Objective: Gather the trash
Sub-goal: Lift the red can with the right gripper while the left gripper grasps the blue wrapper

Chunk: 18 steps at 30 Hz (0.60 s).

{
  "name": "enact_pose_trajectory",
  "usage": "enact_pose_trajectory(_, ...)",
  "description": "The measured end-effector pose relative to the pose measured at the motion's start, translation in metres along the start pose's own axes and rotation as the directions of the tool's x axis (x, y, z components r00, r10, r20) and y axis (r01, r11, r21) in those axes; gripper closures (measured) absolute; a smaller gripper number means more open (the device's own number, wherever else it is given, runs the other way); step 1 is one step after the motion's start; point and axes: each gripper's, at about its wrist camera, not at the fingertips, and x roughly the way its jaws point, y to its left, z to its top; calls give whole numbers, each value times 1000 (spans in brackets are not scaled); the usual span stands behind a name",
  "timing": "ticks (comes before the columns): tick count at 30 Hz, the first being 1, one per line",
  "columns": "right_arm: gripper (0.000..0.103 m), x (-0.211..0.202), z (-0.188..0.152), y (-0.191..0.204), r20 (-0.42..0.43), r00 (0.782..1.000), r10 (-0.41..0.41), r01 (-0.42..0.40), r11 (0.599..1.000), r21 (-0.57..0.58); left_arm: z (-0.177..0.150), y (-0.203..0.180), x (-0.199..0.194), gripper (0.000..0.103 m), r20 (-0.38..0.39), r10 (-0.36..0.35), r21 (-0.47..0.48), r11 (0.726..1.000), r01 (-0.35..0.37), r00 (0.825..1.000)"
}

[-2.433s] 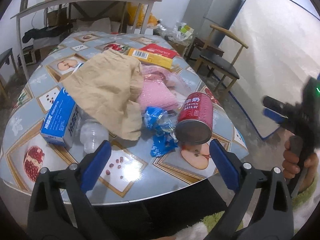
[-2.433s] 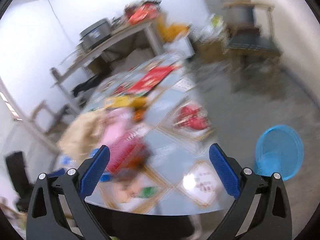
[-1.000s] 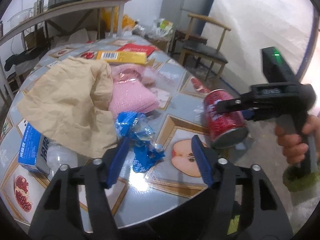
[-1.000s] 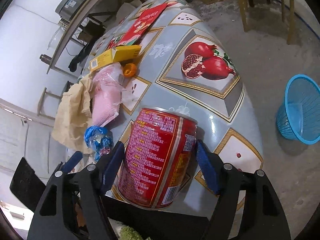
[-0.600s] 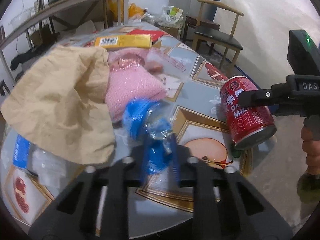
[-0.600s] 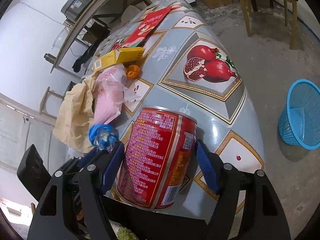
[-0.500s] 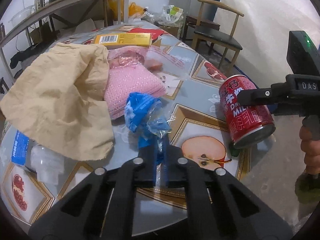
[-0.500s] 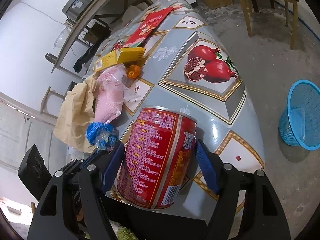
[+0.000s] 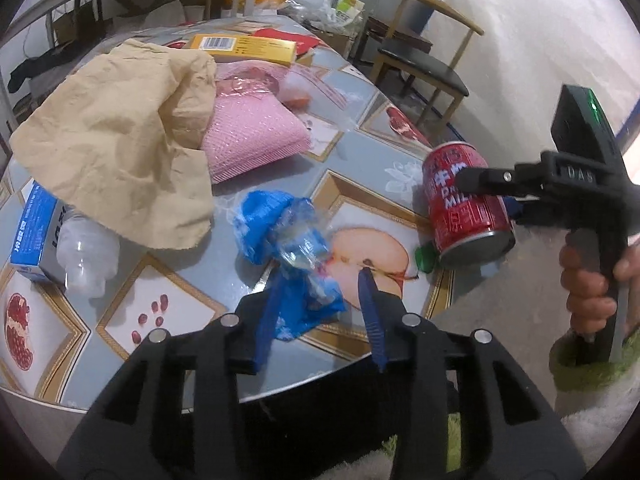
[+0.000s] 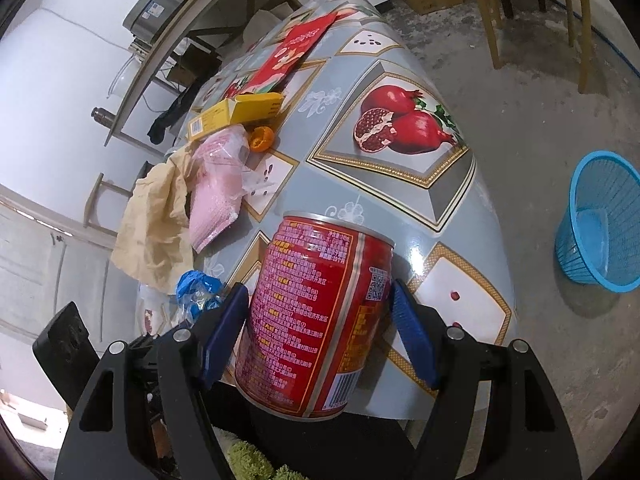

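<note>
The left gripper (image 9: 320,304) – jaws opening – is straddling the crumpled blue plastic wrapper (image 9: 286,240) at lower centre, while the right gripper (image 10: 316,332) is clamping the red drink can (image 10: 316,320).

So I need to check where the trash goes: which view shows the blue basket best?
The right wrist view: the blue basket stands on the floor at the right, beyond the table, its rim and inside visible. The left wrist view does not show it.
</note>
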Motion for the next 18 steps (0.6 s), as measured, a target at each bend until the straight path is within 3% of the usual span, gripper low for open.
enact_pose_trajectory(4,32,-1,-1,2,2,1000,-8,8,1000,-6,8,5,5,60,-12,25,-36,999,-25,1000)
enact_pose_trajectory(11,32,0,1,-5,-6,999,36,-35,998,48,17,7,22,59,-30,36,-63,997,-38,999)
enact_pose_trajectory(14,32,3,0,-7,-11,999,53,-52,997,64,18,6,26,61,-20,55,-56,997,-56,998)
enact_pose_trajectory(18,32,6,1,-10,-16,997,75,-74,993,87,18,6,28,73,-14,67,-53,996,-67,998)
